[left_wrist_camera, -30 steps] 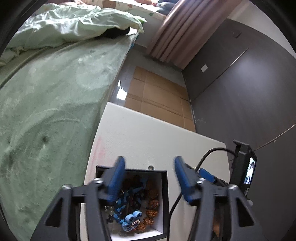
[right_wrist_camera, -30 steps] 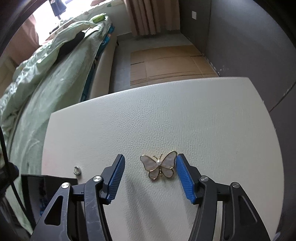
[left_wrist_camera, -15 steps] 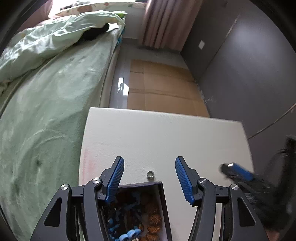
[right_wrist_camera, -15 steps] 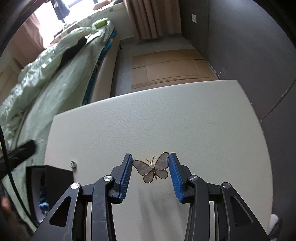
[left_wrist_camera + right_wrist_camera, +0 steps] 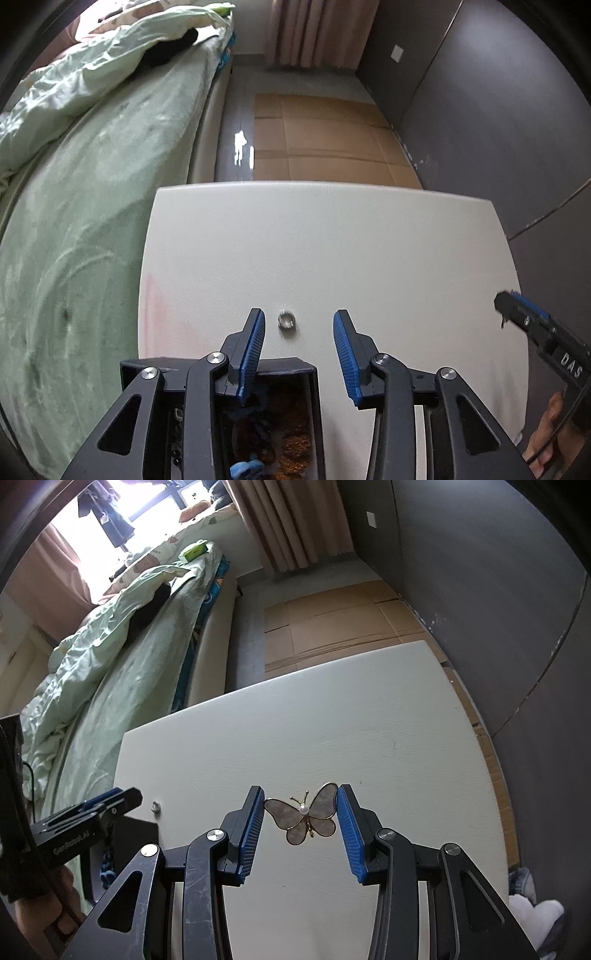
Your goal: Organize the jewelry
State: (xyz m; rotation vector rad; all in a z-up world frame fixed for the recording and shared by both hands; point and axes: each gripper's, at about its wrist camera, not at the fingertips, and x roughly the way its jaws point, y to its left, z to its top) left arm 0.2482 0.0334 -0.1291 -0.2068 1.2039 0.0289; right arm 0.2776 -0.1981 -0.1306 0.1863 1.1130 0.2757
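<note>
A small silver ring (image 5: 286,319) lies on the white table (image 5: 332,240), just beyond the far rim of a black jewelry box (image 5: 295,366) that holds blue and brown beads. My left gripper (image 5: 299,316) hovers over that rim. Its jaws are closing, the ring lies between the fingertips, and the pads do not touch it. My right gripper (image 5: 301,794) is shut on a gold-rimmed butterfly brooch (image 5: 303,815), held by its wing tips above the table. The right wrist view also shows the ring (image 5: 155,806), the box (image 5: 137,833) and a left finger (image 5: 96,805).
A bed with a green sheet (image 5: 74,221) runs along the table's left edge. Flattened cardboard (image 5: 325,140) covers the floor beyond the far edge. A dark wall (image 5: 498,129) stands to the right. One finger of the right gripper (image 5: 524,314) shows at the right.
My left gripper moved forward from over the box to the ring and its jaws narrowed. My right gripper closed on the butterfly brooch and lifted it off the table.
</note>
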